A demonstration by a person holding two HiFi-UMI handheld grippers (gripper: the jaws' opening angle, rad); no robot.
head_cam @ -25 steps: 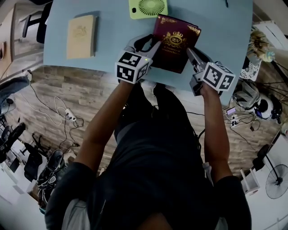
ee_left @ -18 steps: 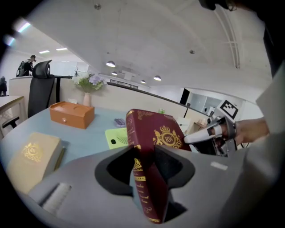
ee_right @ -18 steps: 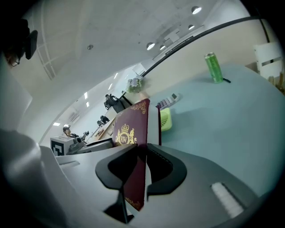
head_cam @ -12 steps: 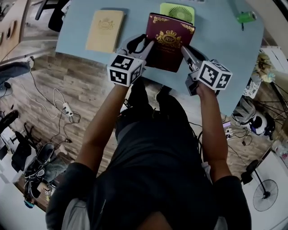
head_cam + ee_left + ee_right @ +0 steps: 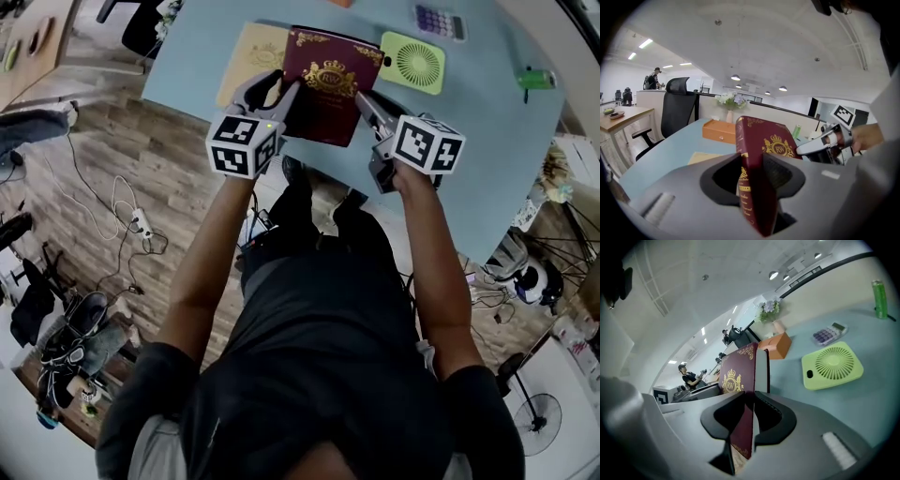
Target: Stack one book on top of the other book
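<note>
Though unseen overhead, lettered spine on maroon book (image 5: 774, 146).

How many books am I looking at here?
2. A maroon book is clamped at its sides by the left gripper and the right gripper. A tan book lies flat on the blue table, partly hidden behind it.

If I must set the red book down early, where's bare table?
Widest bare stretch: near-right table, between green fan and green cylinder. A narrower strip lies left of the tan book and held red book. Crowded: the far edge, with calculator and orange box.
</note>
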